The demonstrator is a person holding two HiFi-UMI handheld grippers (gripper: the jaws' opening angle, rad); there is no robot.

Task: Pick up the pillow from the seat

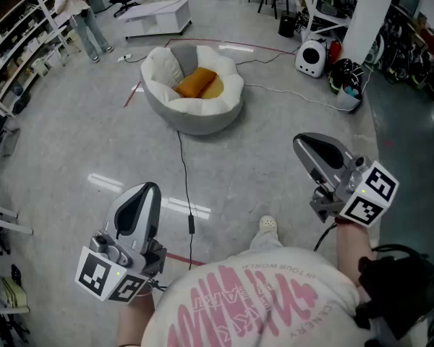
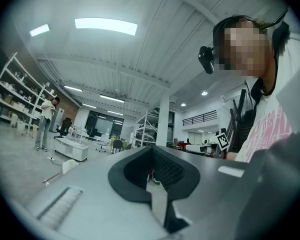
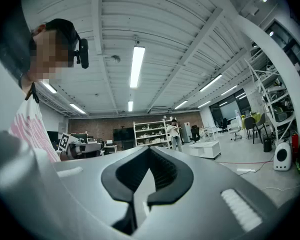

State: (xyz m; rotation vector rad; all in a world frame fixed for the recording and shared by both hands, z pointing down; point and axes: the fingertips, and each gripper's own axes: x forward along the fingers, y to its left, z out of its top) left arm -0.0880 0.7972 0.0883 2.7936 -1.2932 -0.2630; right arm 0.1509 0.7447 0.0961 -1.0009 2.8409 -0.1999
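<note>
An orange pillow (image 1: 196,82) lies in the hollow of a round white and grey beanbag seat (image 1: 230,87) on the floor, far ahead in the head view. My left gripper (image 1: 146,191) is held low at the left, close to my body, with its jaws together and nothing in them. At the right my right gripper (image 1: 304,145) is also shut and empty. Both stand well short of the seat. In the left gripper view the left gripper (image 2: 152,148) tilts up at the ceiling, and in the right gripper view the right gripper (image 3: 150,150) does too.
A black cable (image 1: 184,170) runs across the grey floor from the seat toward my shoe (image 1: 267,225). A low white table (image 1: 156,16) and a standing person (image 1: 84,22) are at the back left by shelves (image 1: 22,56). A white pillar (image 1: 369,13), a white round device (image 1: 312,56) and bags (image 1: 345,78) are at the right.
</note>
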